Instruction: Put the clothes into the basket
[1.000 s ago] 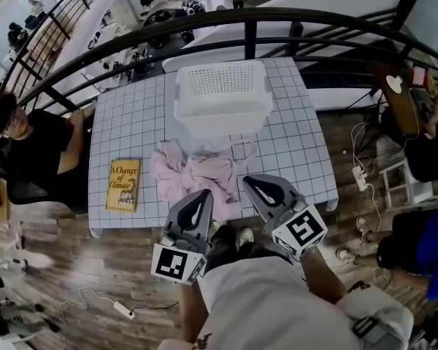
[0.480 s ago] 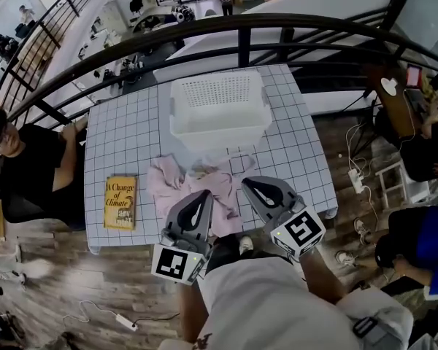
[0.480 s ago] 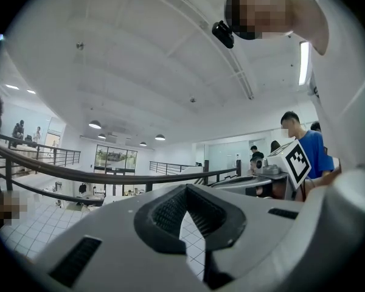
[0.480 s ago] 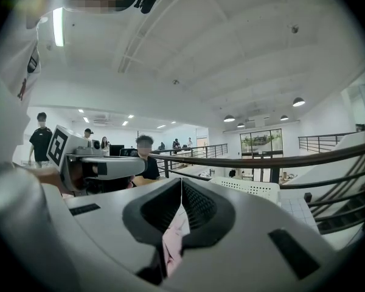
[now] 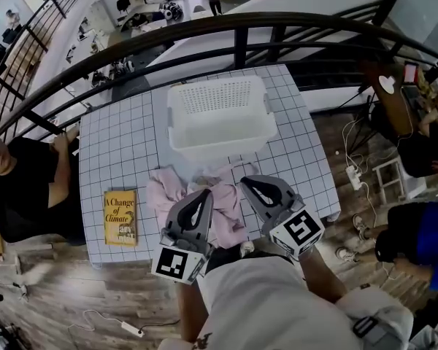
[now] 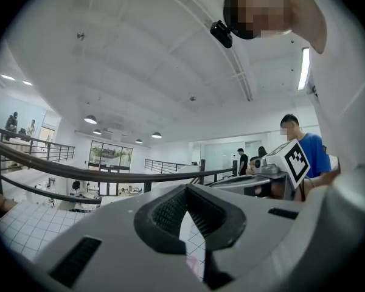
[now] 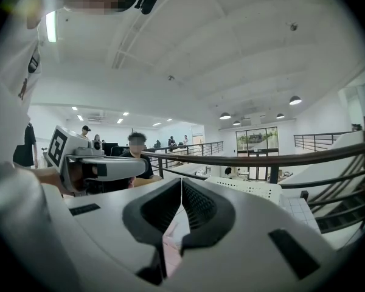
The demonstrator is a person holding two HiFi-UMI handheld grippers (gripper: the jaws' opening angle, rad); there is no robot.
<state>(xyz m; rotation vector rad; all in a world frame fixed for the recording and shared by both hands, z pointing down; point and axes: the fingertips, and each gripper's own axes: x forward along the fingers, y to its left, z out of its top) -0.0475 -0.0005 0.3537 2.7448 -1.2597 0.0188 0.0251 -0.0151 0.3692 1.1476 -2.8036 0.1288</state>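
Observation:
A crumpled heap of pink clothes (image 5: 166,193) lies on the gridded white table (image 5: 113,144), just in front of the white perforated basket (image 5: 219,115). The basket looks empty. My left gripper (image 5: 204,196) hovers over the middle of the heap, jaws shut with nothing between them. My right gripper (image 5: 246,184) hangs over the heap's right edge, also shut and empty. In the left gripper view the left gripper (image 6: 186,188) has its tips meeting, and a sliver of the pink clothes (image 6: 194,266) shows below. The right gripper view shows the right gripper (image 7: 181,180) shut, with the basket (image 7: 249,189) beyond.
A yellow book (image 5: 120,217) lies on the table's near left. A dark curved railing (image 5: 241,28) runs behind the table. A person in black (image 5: 22,188) sits at the left and other people are at the right. Cables and a power strip (image 5: 354,177) lie on the wooden floor.
Both grippers have moved forward together, from the near edge of the table to over the pink heap. Their jaws stayed shut. The clothes, basket and book kept their places on the table.

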